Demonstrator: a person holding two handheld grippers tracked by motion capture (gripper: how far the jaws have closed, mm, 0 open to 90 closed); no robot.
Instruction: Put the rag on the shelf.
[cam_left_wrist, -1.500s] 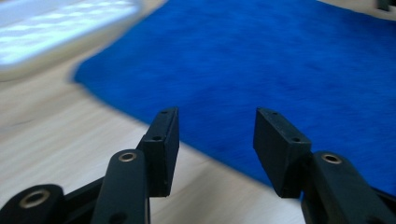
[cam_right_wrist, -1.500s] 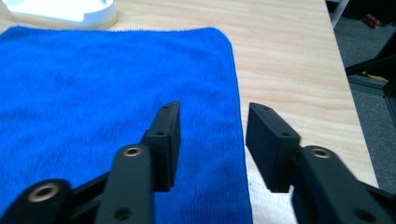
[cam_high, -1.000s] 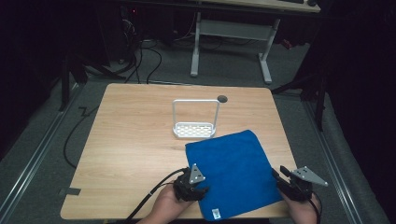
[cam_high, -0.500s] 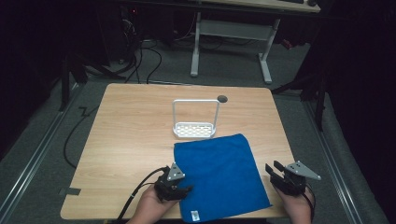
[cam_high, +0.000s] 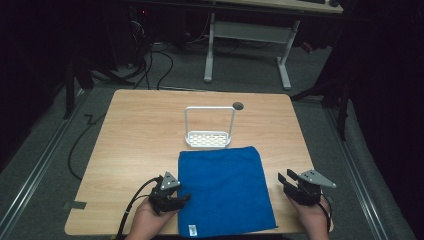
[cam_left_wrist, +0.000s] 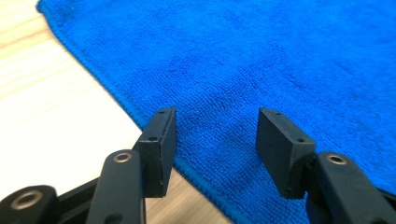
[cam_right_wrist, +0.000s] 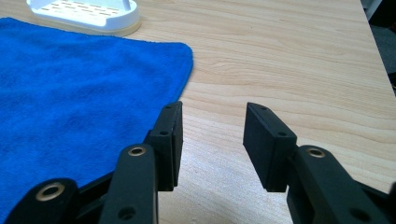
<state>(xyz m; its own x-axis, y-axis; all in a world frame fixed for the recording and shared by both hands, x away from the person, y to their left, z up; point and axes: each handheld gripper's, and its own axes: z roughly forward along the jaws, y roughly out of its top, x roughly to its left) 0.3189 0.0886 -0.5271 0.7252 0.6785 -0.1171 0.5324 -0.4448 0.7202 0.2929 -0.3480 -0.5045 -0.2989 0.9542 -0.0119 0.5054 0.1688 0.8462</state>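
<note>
Left tongs (cam_high: 183, 199) and right tongs (cam_high: 283, 178) are gaping, gripping nothing. Cloth (cam_high: 223, 187) is lying flat on the counter (cam_high: 140, 130), at 6 o'clock from the rack (cam_high: 209, 138); folding looks unstarted.

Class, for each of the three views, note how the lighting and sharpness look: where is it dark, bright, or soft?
High view: the table is lit, the room around it nearly black. Left gripper view: bare wood glares pale, the cloth weave is sharp mid-frame, and the near arms of the left hand-held gripper look soft. Right gripper view: even light, the rack slightly soft at the far edge.
</note>
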